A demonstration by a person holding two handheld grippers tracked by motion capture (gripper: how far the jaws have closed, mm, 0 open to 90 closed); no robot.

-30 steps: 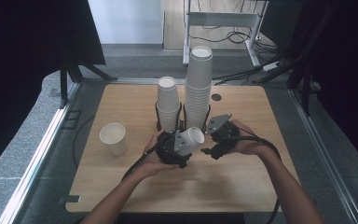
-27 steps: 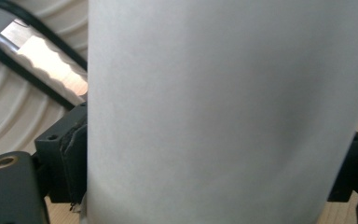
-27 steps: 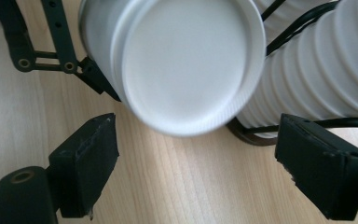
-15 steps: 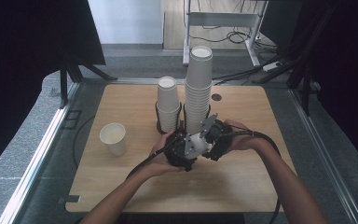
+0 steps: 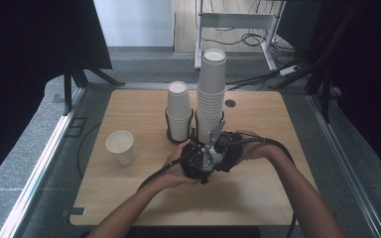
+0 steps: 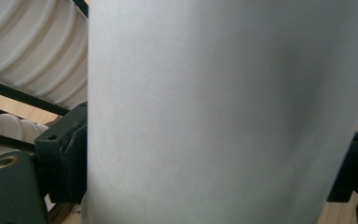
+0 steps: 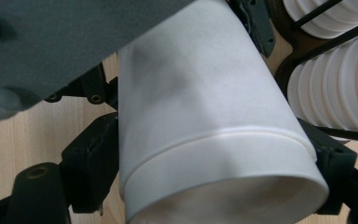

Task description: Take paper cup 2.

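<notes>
A white paper cup (image 7: 205, 116) lies on its side between the two grippers over the middle of the wooden table (image 5: 273, 198). My left gripper (image 6: 214, 158) is shut on the cup's narrower part, whose wall fills most of the left gripper view. My right gripper (image 7: 214, 163) faces the cup's open end. Its jaws have just been closing with the cup between them, and both pads now touch the wall near the rim. A thin raised line runs around the cup just below the rim. In the high view both hands meet in front of the cup stacks, with the cup (image 5: 211, 156) between them.
Two stacks of white cups stand in black wire holders just behind the hands, a tall one (image 5: 212, 94) and a shorter one (image 5: 179, 111). A single upright cup (image 5: 120, 147) stands at the left. The stacks' ribbed rims (image 7: 335, 79) lie close to the right jaw.
The two hands have come together: the left gripper carried the cup to the right, and the right gripper slid over its open end.
</notes>
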